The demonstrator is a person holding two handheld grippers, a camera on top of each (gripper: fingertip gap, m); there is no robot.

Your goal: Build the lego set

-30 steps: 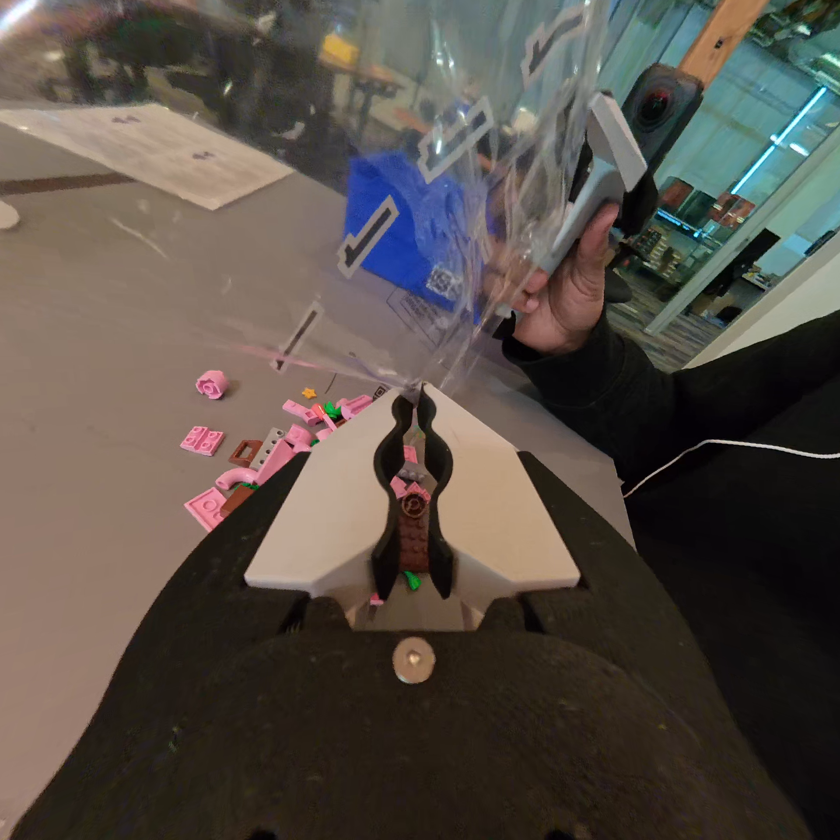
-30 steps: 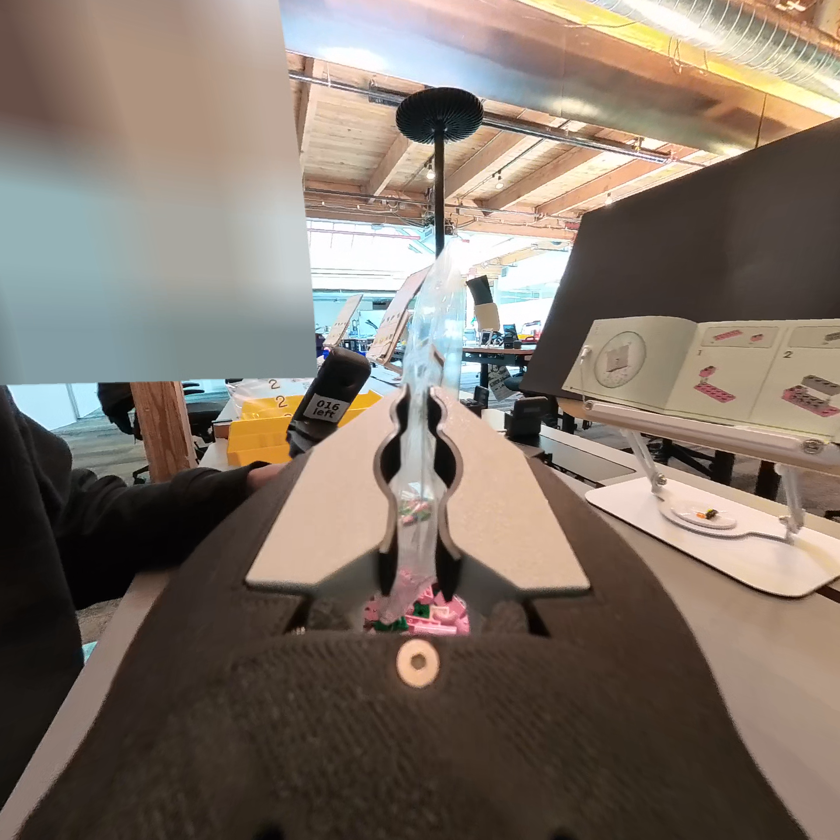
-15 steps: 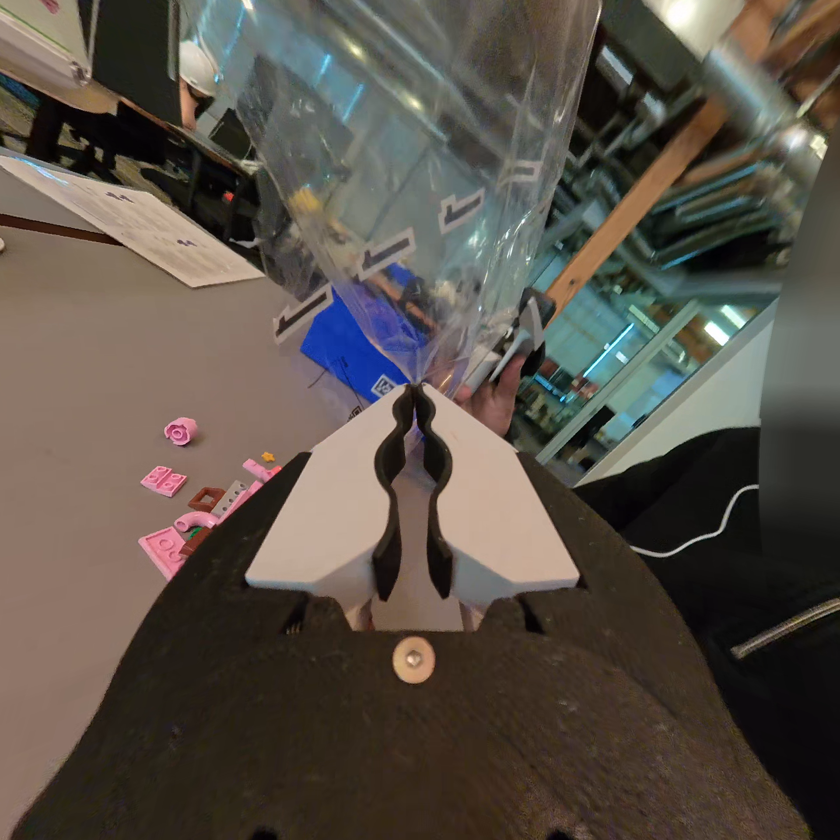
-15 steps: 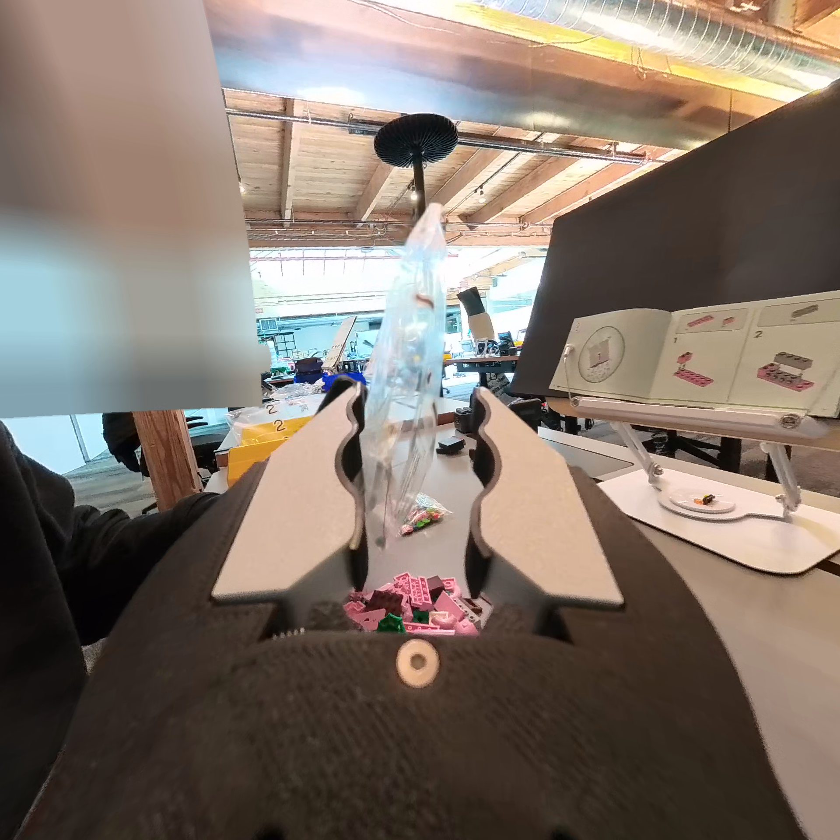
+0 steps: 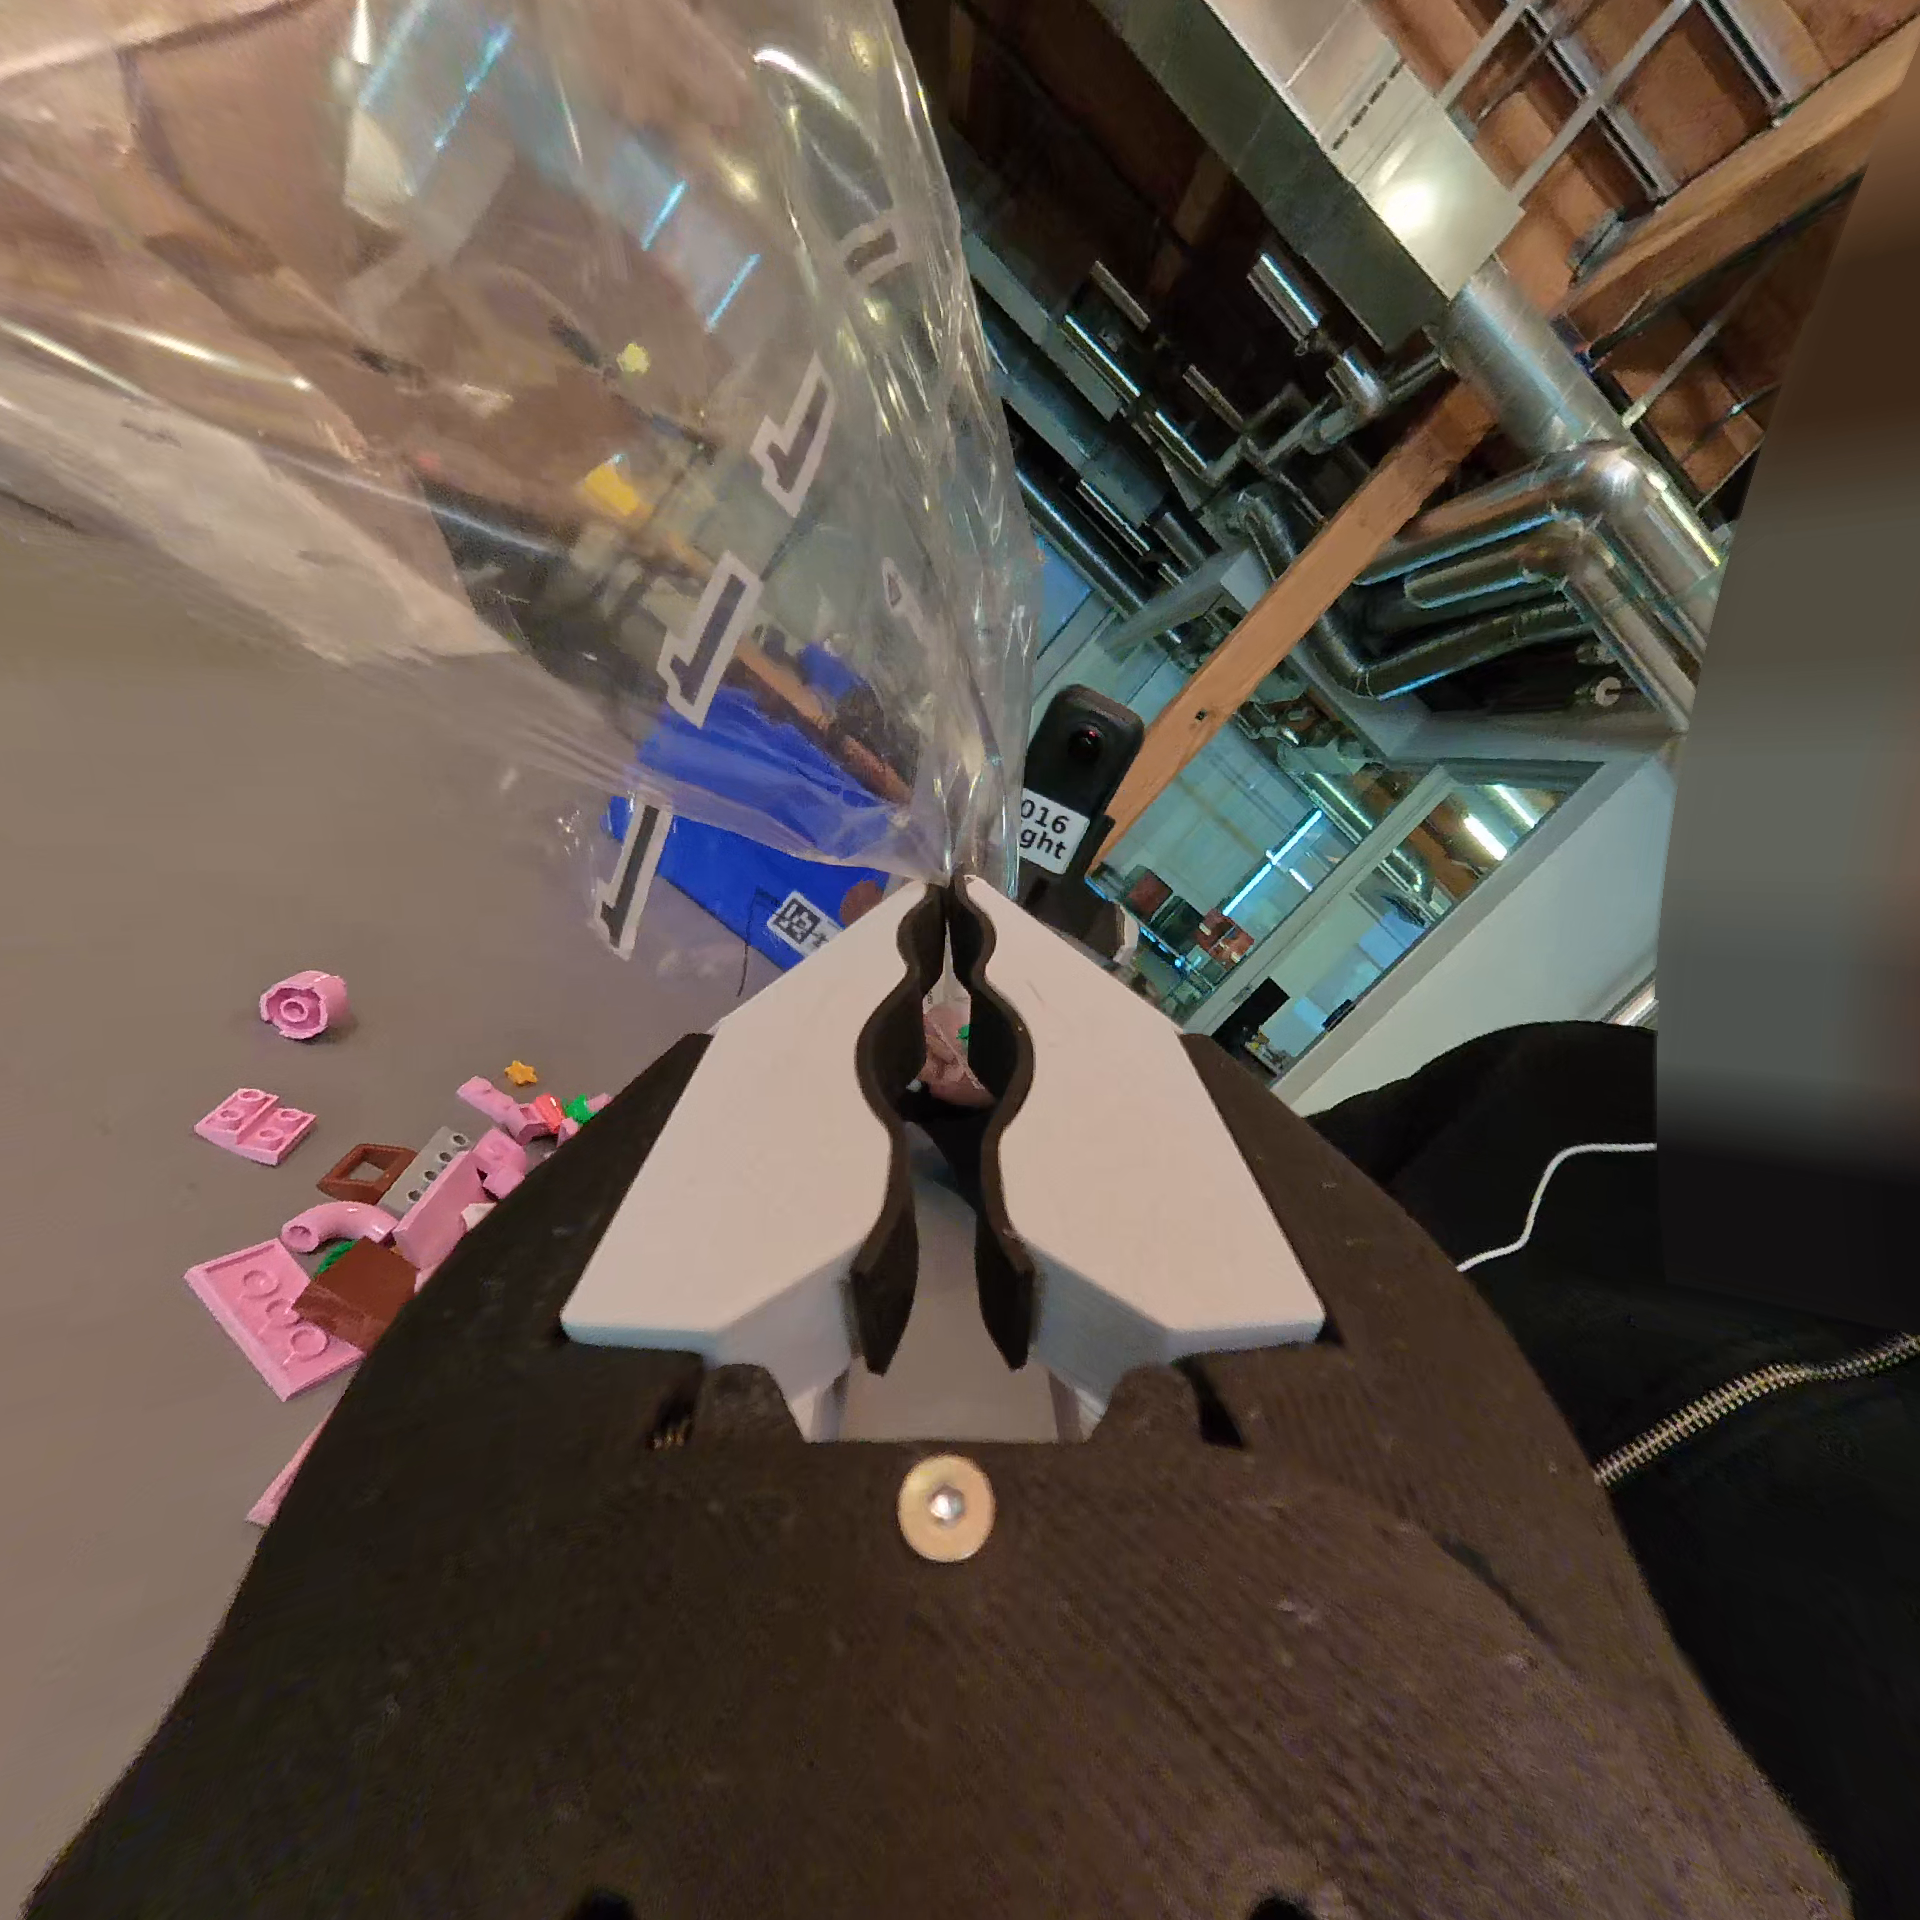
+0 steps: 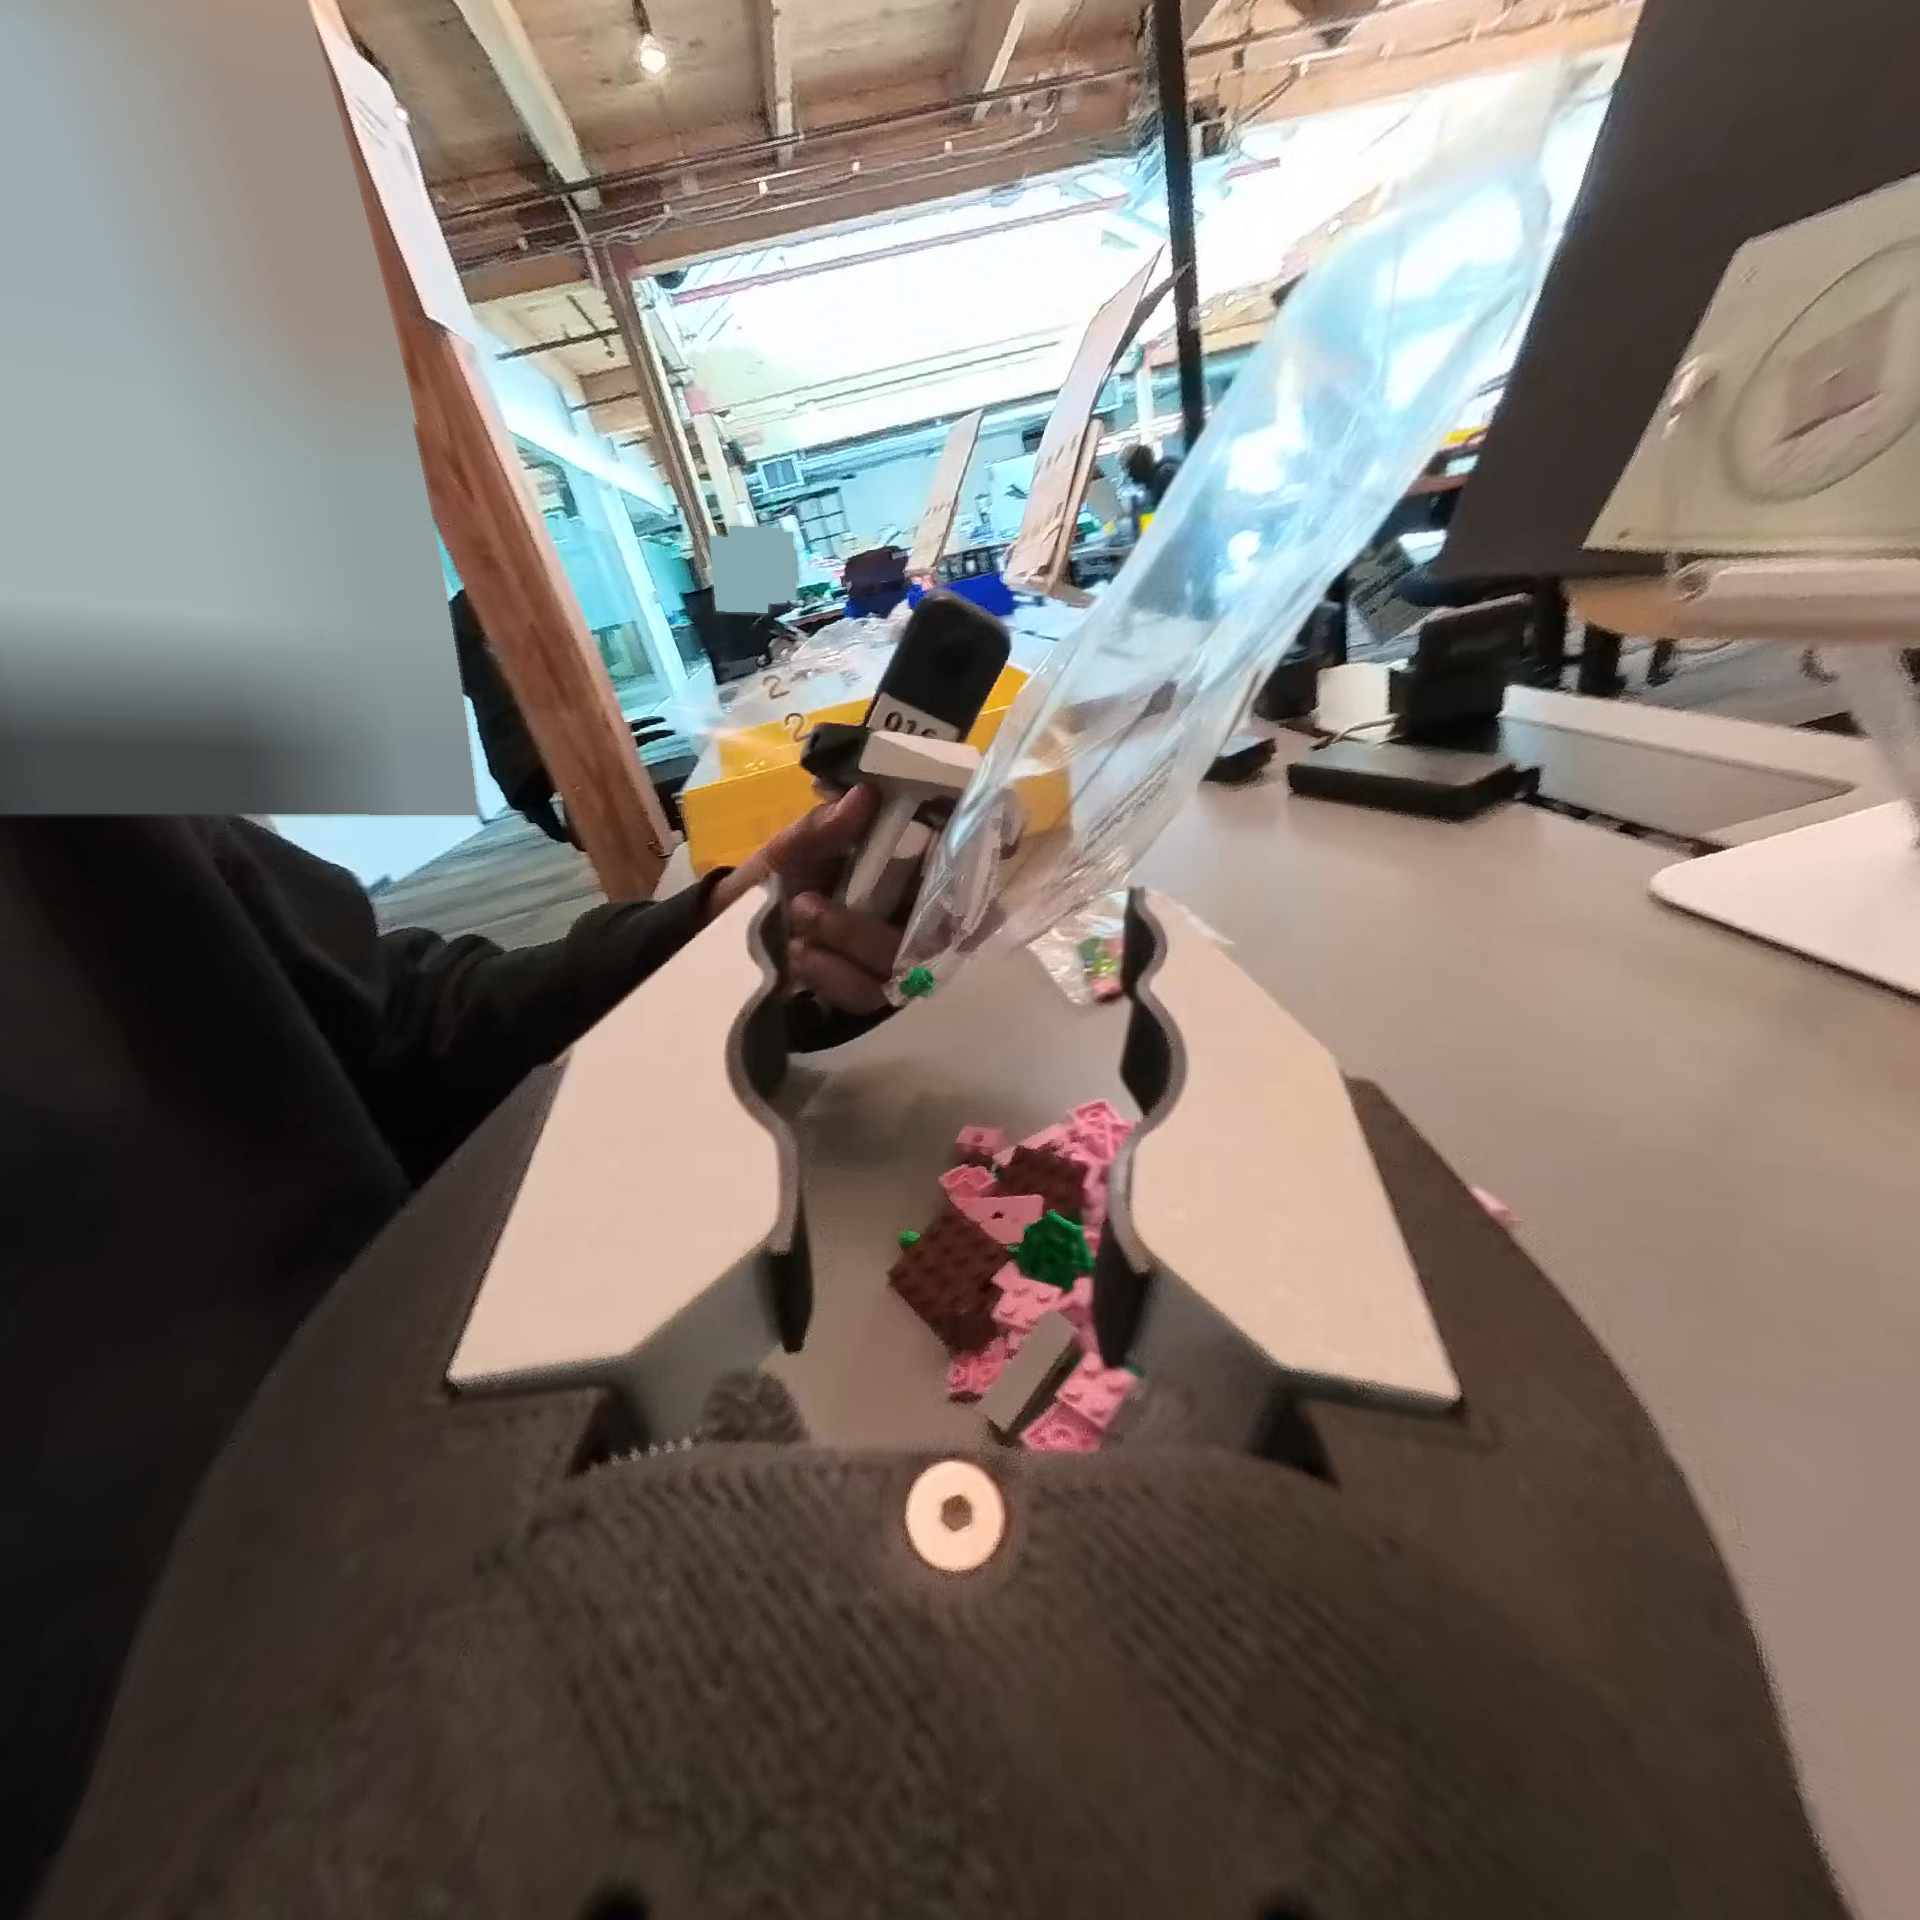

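Lego bricks (image 6: 1023, 1262) heaped — left gripper (image 5: 951, 883) pinching plastic bag (image 5: 582, 416).

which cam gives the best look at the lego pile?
Right wrist view: the lego pile lies on the table between the open right gripper fingers, unobstructed. Left wrist view shows only its scattered edge; the left gripper body hides the rest.

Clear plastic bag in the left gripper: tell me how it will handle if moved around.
The clear plastic bag looks thin and creased, so it will probably flop and sway. Pinched at one corner by the left gripper, it looks nearly empty, so likely very light. One green piece at its low corner might drop out.
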